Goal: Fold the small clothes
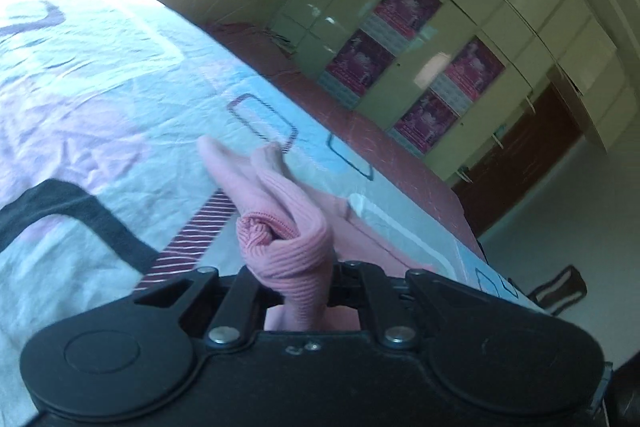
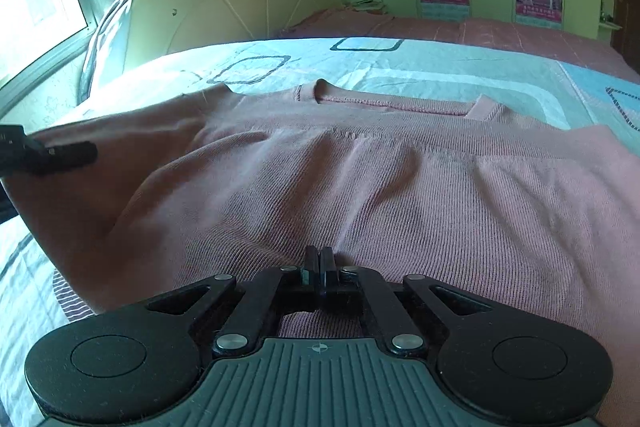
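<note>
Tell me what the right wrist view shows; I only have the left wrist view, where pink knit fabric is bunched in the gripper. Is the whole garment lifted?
Observer: No. The pink sweater lies spread on the bed sheet, neckline away from the camera.
Operator: Is the right gripper holding anything?
Observer: The right gripper is shut, its tips at the near edge of the sweater; whether fabric is pinched between them is not clear.
Operator: Where is the left gripper on the garment?
Observer: The left gripper holds the sweater's left side, by the sleeve.
</note>
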Motion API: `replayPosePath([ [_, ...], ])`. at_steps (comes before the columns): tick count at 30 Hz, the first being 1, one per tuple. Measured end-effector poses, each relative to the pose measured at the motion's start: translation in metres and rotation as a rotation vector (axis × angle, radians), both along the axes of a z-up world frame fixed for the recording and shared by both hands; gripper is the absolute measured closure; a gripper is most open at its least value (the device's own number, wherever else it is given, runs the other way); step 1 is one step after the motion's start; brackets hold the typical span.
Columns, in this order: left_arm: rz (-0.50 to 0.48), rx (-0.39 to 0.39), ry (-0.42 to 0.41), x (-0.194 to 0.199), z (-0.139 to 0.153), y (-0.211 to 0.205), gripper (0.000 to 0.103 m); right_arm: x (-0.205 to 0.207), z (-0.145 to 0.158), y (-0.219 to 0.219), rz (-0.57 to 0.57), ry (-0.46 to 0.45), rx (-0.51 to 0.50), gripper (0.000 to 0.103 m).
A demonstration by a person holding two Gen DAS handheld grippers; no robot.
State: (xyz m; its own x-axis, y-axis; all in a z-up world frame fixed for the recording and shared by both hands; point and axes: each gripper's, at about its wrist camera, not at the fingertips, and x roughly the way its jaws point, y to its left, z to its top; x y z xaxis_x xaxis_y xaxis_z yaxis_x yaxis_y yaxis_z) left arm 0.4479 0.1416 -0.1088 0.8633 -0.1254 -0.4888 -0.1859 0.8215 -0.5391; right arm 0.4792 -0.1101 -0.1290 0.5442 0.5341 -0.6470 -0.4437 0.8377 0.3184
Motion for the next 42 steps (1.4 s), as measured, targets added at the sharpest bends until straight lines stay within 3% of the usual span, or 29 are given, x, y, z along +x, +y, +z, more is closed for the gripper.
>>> replayPosePath([
  [3,-0.133,0.114,-0.036,0.014,0.030,-0.058,0.096,-0.006,0.019,-0.059,-0.119,-0.012,0.178,0.103],
  [6,-0.258,0.177,-0.041,0.029,0.041,-0.121,0.096,-0.012,0.032,-0.124,-0.249,-0.031,0.244,0.103],
  [9,-0.377,0.200,0.000,0.043,0.032,-0.185,0.096,-0.017,0.039,-0.191,-0.356,-0.018,0.290,0.103],
  [10,-0.426,0.209,0.033,0.048,0.024,-0.208,0.093,-0.019,0.041,-0.213,-0.369,-0.003,0.314,0.103],
  [11,-0.486,0.222,0.077,0.051,0.013,-0.230,0.075,-0.019,0.039,-0.228,-0.370,0.019,0.336,0.103],
  [12,-0.545,0.233,0.133,0.055,0.001,-0.252,0.067,-0.018,0.036,-0.239,-0.367,0.049,0.351,0.099],
  [13,-0.581,0.234,0.180,0.055,-0.008,-0.266,0.055,-0.018,0.035,-0.251,-0.374,0.081,0.346,0.065],
  [14,-0.602,0.217,0.183,0.050,-0.012,-0.273,0.055,-0.022,0.035,-0.259,-0.385,0.078,0.342,0.042],
  [15,-0.615,0.195,0.155,0.043,-0.011,-0.272,0.055,-0.027,0.037,-0.267,-0.377,0.055,0.366,0.030],
  [17,-0.576,0.182,0.111,0.032,-0.003,-0.256,0.059,-0.031,0.040,-0.277,-0.367,0.050,0.412,0.033],
  [19,-0.497,0.201,0.087,0.032,0.005,-0.227,0.059,-0.029,0.039,-0.279,-0.332,0.075,0.464,0.054],
  [20,-0.456,0.219,0.080,0.032,0.008,-0.213,0.060,-0.027,0.039,-0.276,-0.310,0.087,0.479,0.056],
  [25,-0.335,0.234,0.145,0.059,0.006,-0.162,0.063,-0.004,0.026,-0.238,-0.198,0.154,0.449,0.057],
  [31,-0.331,0.232,0.229,0.076,-0.024,-0.146,0.065,0.024,0.002,-0.213,-0.170,0.246,0.377,0.057],
  [35,-0.327,0.187,0.219,0.071,-0.037,-0.134,0.064,0.032,-0.006,-0.201,-0.123,0.287,0.342,0.057],
  [39,-0.350,0.160,0.215,0.073,-0.041,-0.127,0.062,0.037,-0.001,-0.187,-0.084,0.272,0.278,0.057],
  [41,-0.367,0.162,0.215,0.076,-0.039,-0.126,0.061,0.038,0.002,-0.177,-0.062,0.253,0.204,0.083],
  [42,-0.372,0.170,0.206,0.076,-0.037,-0.126,0.061,0.038,0.004,-0.171,-0.054,0.245,0.170,0.088],
])
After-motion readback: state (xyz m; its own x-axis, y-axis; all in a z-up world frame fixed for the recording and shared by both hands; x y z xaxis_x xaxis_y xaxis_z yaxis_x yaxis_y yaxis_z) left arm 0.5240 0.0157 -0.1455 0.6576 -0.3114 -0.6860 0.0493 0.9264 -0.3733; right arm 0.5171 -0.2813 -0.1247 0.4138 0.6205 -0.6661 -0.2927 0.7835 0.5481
